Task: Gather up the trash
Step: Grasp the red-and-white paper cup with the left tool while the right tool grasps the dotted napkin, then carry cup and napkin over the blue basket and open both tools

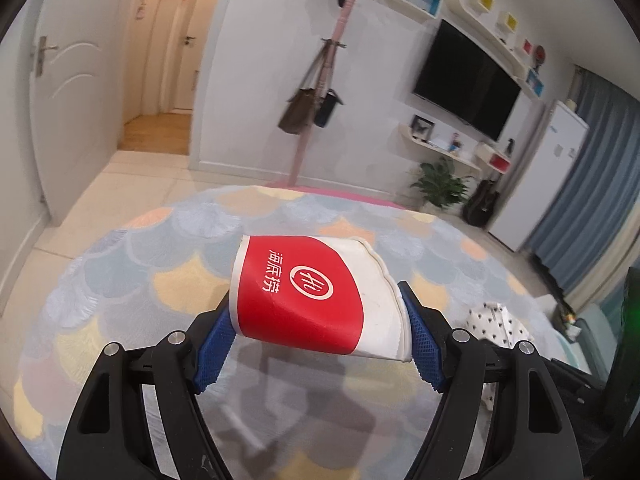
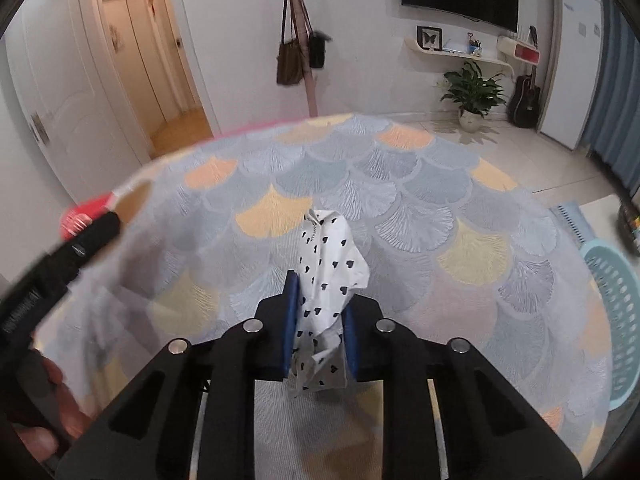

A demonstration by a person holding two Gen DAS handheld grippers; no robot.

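Left gripper [image 1: 316, 344], black frame with blue ribbed pads [image 1: 214, 350]: clamped across a crushed red-and-white paper cup [image 1: 304, 300], held above the rug. The cup lay on its side, long axis running left to right between the pads, flattened rim toward the right pad, base toward the left.

Right gripper [image 2: 318, 330]: pads nearly together, pinching a crumpled white paper with black hearts [image 2: 326, 268], long axis running away from the camera, free end pointing forward.

Beneath both: a round rug of pastel fan-shaped scales [image 2: 400, 200].

Right edge: a pale blue perforated plastic basket [image 2: 618, 320].

Far wall: a pink coat stand with hanging bags [image 1: 316, 100], a black wall-mounted television [image 1: 464, 80].
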